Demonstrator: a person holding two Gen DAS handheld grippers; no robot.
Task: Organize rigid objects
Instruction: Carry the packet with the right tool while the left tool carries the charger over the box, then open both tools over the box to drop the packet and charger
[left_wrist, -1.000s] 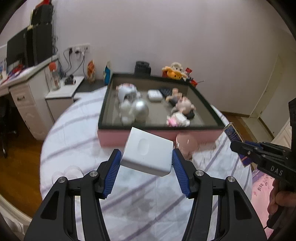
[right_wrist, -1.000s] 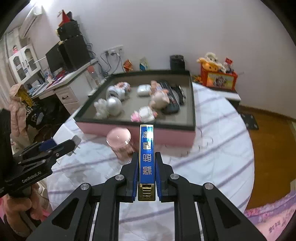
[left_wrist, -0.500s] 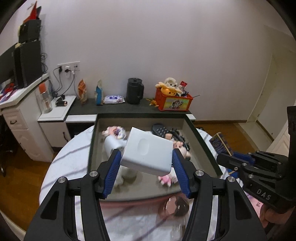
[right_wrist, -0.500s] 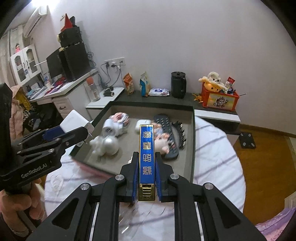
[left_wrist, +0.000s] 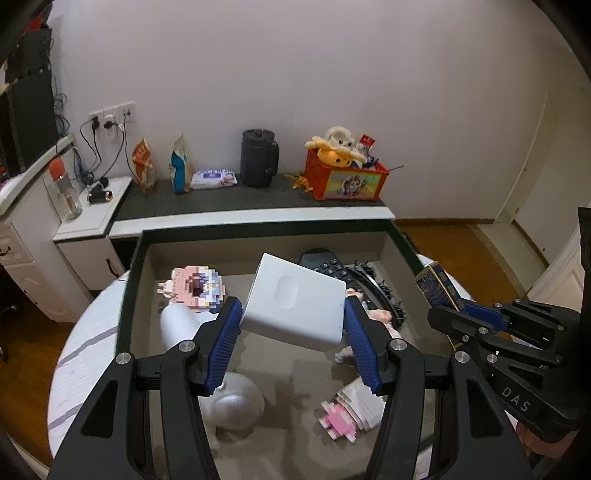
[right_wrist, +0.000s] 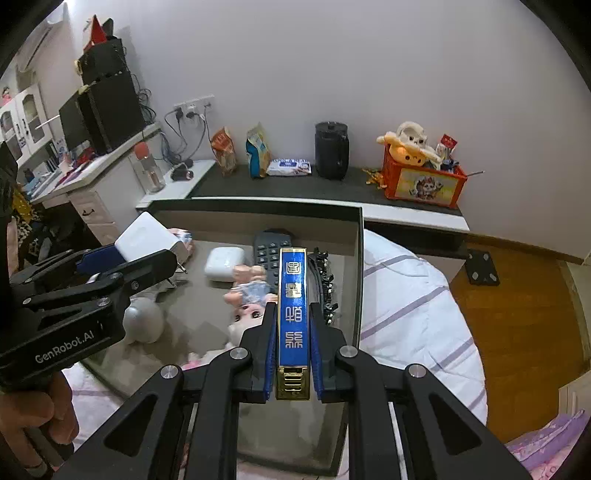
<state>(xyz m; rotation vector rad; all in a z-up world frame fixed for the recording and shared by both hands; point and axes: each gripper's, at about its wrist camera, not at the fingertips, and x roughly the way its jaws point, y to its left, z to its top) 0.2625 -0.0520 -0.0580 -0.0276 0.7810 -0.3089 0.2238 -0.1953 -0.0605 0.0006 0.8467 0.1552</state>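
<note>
My left hand-held gripper (left_wrist: 293, 334) is clamped on a white box (left_wrist: 295, 301). The blue pads (left_wrist: 227, 343) press on its two sides, and the box sits tilted between them. It hangs in the air over the tray (left_wrist: 127, 295), not touching anything in there.

My right hand-held gripper (right_wrist: 293, 347) is squeezed tight on a thin blue box (right_wrist: 293, 314) with gold ends. The blue box stands on its narrow edge and sticks out past the fingertips. It is up over the right side of the tray too.

Down in the tray I can see a pink block toy (left_wrist: 194, 288) near the back left. There is a black remote (right_wrist: 271, 254) at the back, with a black comb (right_wrist: 325, 280) just beside it on the right. A small white case (right_wrist: 224, 264) lies left of the remote. A little doll (right_wrist: 247, 291) lies in the middle. A silver ball (left_wrist: 234, 404) sits close under my left gripper, next to something white (I can't tell what it is, my gripper hides part of it). A small pink and white block toy (left_wrist: 349, 415) lies at the front right.

The tray sits on a round table (right_wrist: 413, 317) with a white striped cloth.
</note>
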